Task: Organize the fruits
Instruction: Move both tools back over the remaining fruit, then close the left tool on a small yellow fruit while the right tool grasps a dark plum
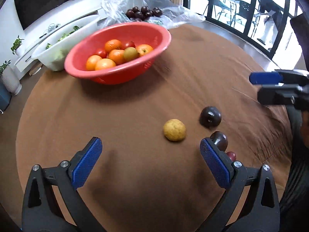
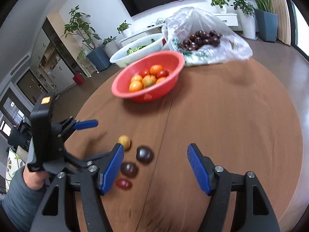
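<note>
Left wrist view: the left claw (image 1: 150, 148) gapes wide and empty, the yellow fruit (image 1: 174, 130) just above and right of its centre, two dark plums (image 1: 210, 116) further right. Right claw (image 2: 155, 154), also parted and empty, has the same fruits at its left finger; the red bowl (image 1: 154, 38) sits upper left.

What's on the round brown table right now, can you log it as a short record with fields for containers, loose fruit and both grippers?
surface: round table with brown cloth
containers: red plastic bowl of oranges and tomatoes; white plastic basin of greens; clear plastic bag of dark plums
loose fruit: yellow-brown round fruit, two dark purple plums, small red tomato, lying in a row
left gripper: open, empty
right gripper: open, empty
</note>
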`<state>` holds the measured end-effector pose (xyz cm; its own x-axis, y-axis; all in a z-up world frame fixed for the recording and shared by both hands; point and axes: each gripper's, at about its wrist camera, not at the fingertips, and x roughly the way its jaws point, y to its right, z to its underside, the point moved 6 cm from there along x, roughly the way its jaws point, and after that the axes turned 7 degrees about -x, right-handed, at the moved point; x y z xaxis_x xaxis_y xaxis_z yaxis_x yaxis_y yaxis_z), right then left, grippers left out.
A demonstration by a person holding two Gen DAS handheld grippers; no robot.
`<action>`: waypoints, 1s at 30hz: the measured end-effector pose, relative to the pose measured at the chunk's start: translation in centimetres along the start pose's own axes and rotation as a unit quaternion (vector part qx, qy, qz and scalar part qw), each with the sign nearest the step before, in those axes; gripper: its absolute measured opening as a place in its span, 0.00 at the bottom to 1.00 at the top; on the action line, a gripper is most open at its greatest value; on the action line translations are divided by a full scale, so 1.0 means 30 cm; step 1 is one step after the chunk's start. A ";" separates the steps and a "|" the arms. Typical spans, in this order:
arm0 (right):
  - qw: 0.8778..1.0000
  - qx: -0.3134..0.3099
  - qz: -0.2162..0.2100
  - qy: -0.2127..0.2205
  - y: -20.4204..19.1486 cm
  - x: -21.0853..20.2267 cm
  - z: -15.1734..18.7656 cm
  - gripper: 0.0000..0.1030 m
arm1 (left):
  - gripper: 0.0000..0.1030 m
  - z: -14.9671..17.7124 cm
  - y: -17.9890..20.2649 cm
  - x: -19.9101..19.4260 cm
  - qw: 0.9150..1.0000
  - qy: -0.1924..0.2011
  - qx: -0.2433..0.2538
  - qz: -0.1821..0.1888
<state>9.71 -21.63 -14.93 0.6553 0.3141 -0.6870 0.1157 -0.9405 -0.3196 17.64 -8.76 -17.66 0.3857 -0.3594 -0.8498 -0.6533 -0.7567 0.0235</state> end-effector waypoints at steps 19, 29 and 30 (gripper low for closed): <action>1.000 0.007 -0.006 -0.004 -0.003 -0.015 0.056 0.62 | 0.42 -0.031 0.047 0.071 0.999 -0.012 0.012 0.037; 1.000 0.006 -0.007 -0.009 0.001 -0.010 0.060 0.59 | 0.42 -0.068 0.062 0.102 0.999 -0.009 0.021 0.045; 1.000 0.005 -0.007 -0.009 0.001 -0.009 0.060 0.59 | 0.42 -0.071 0.062 0.103 0.999 -0.008 0.022 0.046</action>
<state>8.18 -21.51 -15.94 0.6394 0.3301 -0.6944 0.1169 -0.9344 -0.3365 18.99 -12.45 -19.12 0.3126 -0.4165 -0.8537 -0.7138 -0.6960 0.0783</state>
